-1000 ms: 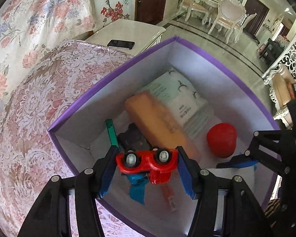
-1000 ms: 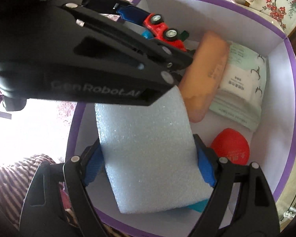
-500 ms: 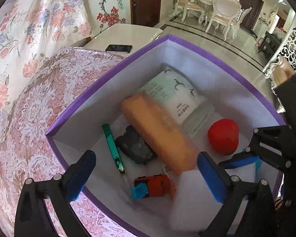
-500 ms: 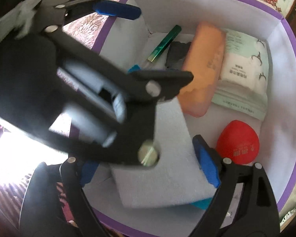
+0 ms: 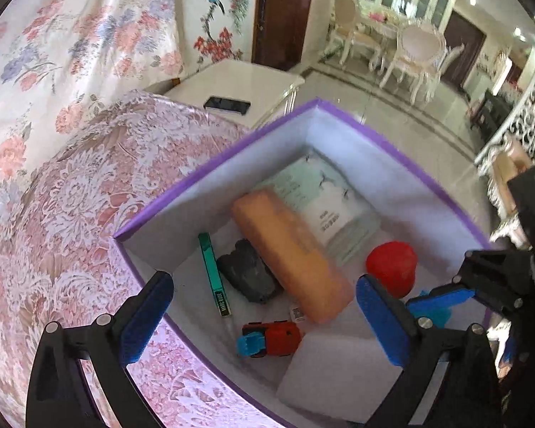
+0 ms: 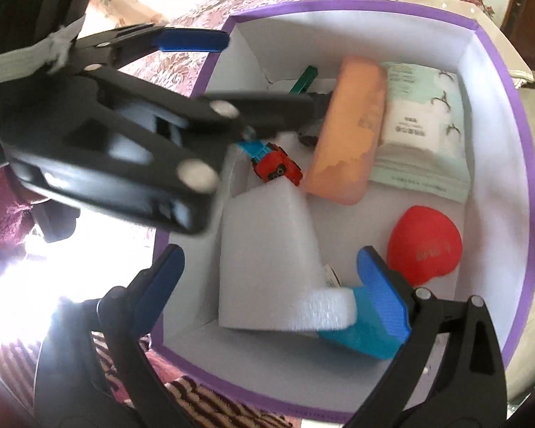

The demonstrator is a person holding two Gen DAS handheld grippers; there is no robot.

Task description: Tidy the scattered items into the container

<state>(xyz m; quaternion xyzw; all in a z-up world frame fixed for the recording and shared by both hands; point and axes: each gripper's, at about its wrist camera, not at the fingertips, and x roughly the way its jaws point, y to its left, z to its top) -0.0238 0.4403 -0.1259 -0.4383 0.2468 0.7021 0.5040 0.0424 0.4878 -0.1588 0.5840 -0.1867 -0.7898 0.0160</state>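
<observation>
Left gripper [image 5: 264, 314]: fingers spread wide, nothing between them, above the near corner of the purple-rimmed box [image 5: 210, 174]. Right gripper [image 6: 271, 278]: also spread wide, empty, over the box's near side.

Just ahead of the left gripper, on the box floor: red toy car [image 5: 273, 339] with a blue end, touching the corner of a white foam block [image 5: 339, 374]. The foam block lies just below the right gripper's spread fingers, one edge resting on a blue piece [image 6: 360, 331]. Farther in: orange bar [image 5: 292, 260], with a dark grey lump [image 5: 249, 278] and green stick [image 5: 214, 274] left of it, a pale tissue pack [image 5: 328, 207] beyond it. Red egg-shaped object [image 5: 392, 267] to the right.

Beyond the box: floral tablecloth [image 5: 71, 214], phone [image 5: 226, 105] on a white side table [image 5: 253, 82].
</observation>
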